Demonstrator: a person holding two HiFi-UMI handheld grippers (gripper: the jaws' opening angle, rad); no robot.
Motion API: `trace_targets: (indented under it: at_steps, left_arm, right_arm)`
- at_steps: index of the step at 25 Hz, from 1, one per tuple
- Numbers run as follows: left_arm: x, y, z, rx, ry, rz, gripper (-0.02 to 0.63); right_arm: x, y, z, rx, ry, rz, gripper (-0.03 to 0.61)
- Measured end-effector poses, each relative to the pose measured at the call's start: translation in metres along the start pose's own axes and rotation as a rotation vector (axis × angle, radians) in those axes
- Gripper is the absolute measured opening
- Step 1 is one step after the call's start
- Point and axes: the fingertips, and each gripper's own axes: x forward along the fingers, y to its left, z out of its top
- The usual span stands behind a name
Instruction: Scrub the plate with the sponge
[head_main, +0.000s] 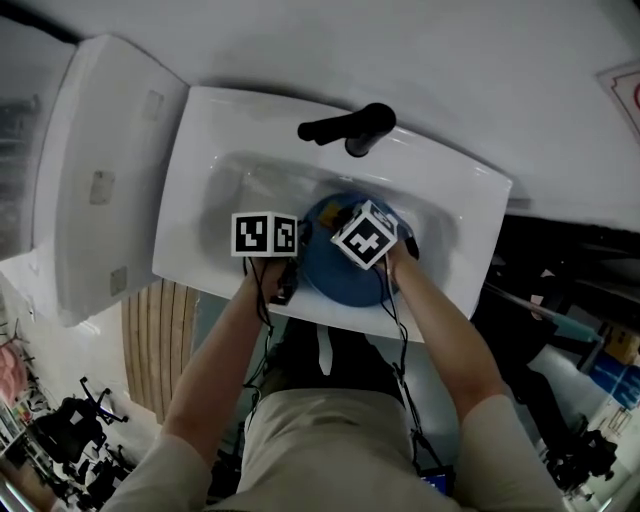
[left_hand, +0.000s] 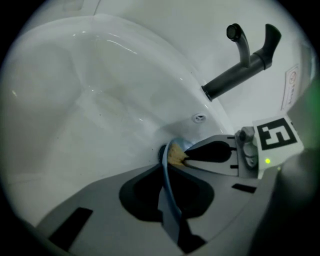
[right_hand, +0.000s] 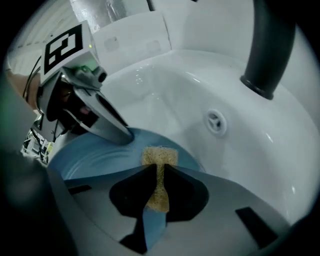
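A blue plate lies tilted in the white sink. My left gripper is shut on the plate's rim, which I see edge-on between its jaws. In the right gripper view the same gripper clamps the plate at its left edge. My right gripper is shut on a yellow sponge, and the sponge's free end rests on the plate's face near its far rim. From the left gripper view the sponge shows at the right gripper's tip, against the plate.
A black faucet stands at the back of the sink, over the basin. An overflow hole sits in the basin's back wall. A white lidded fixture stands left of the sink. The sink's front edge is just below the plate.
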Motion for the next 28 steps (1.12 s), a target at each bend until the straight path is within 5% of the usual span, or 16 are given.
trace_targets:
  at_steps: [7,13,17,20,28]
  left_arm:
    - [-0.008,0.007,0.005,0.007,-0.023,0.017,0.026]
    - [-0.011,0.011,0.006,0.03,-0.039,0.041,0.026]
    - [-0.012,0.011,0.005,0.036,-0.034,0.049,0.026]
    - [-0.012,0.011,0.005,0.036,-0.031,0.053,0.026]
    - [-0.018,0.018,0.009,0.013,-0.043,0.062,0.025]
  right_arm:
    - [-0.018,-0.033,-0.064,-0.031,0.152,-0.136,0.054]
    - [-0.057,0.029,-0.104,-0.029,0.218,0.042,0.055]
    - [-0.08,0.096,-0.085,-0.008,0.124,0.291,0.055]
    - [-0.078,0.128,-0.053,-0.029,0.025,0.386,0.057]
    - [-0.022,0.078,0.014,0.076,-0.17,0.238,0.06]
